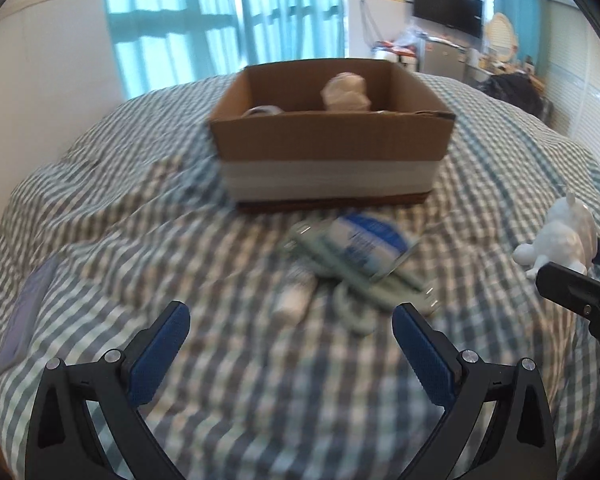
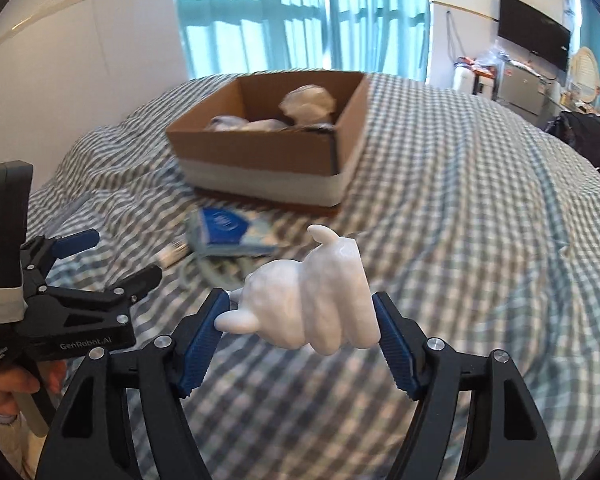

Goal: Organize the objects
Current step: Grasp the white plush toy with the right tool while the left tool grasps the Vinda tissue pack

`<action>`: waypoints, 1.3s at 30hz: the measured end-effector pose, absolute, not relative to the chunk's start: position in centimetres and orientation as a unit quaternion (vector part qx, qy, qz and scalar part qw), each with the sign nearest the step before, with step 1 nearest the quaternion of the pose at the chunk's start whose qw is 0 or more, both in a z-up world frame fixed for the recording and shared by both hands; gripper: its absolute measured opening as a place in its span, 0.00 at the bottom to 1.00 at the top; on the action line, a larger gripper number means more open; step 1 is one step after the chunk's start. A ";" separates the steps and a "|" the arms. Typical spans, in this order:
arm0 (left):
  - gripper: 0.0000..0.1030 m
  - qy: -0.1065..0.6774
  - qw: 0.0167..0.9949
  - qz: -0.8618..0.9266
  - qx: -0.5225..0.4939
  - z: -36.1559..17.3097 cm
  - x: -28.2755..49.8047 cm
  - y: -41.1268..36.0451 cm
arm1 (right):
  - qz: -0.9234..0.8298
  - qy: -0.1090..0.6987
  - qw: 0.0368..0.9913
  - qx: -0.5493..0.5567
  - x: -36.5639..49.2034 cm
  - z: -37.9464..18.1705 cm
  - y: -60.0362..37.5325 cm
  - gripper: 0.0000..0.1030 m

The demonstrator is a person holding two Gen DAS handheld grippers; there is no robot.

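Meanwhile right gripper pinches white figurine; left gripper spread (marked "GenRobot.AI").

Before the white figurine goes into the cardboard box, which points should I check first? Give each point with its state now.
1. Right hand-held gripper holds the white figurine between both blue pads: ok.
2. Grip is firm enough for the carry: cannot tell.
3. Cardboard box is open on top: ok.
4. Free space inside the box: cannot tell; white crumpled items already lie in it.
5. Left hand-held gripper is open and empty, low and away from the box: ok.
6. Blue packet and cables lie on the bed in front of the box, so carry above them: ok.
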State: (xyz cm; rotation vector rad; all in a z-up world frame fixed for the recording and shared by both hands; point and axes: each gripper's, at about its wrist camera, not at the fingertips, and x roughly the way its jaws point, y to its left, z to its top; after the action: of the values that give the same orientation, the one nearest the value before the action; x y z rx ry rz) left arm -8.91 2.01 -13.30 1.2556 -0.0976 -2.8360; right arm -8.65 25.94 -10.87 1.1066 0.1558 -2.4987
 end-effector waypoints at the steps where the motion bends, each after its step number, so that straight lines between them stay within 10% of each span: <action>1: 1.00 -0.036 0.011 -0.914 0.404 -13.3 -9.4 2.6 | -0.895 0.057 0.198 0.395 -9.1 -10.8 26.1 0.70; 19: 1.00 -0.149 -0.053 -0.897 0.412 -16.8 -17.3 8.6 | -0.890 0.041 0.183 0.415 -14.2 -12.6 27.7 0.70; 27: 0.69 -0.138 -0.069 -0.887 0.435 -16.9 -16.9 8.7 | -0.885 0.043 0.193 0.422 -13.7 -13.0 27.3 0.70; 39: 0.66 -0.111 -0.069 -0.893 0.430 -13.6 -12.8 7.7 | -0.898 0.048 0.188 0.395 -11.0 -10.3 27.1 0.70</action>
State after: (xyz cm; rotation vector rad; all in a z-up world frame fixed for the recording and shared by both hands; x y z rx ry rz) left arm -12.78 7.69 -13.58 1.4135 -0.3640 -2.9361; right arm -10.99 27.06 -10.30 1.1110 0.1342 -2.5273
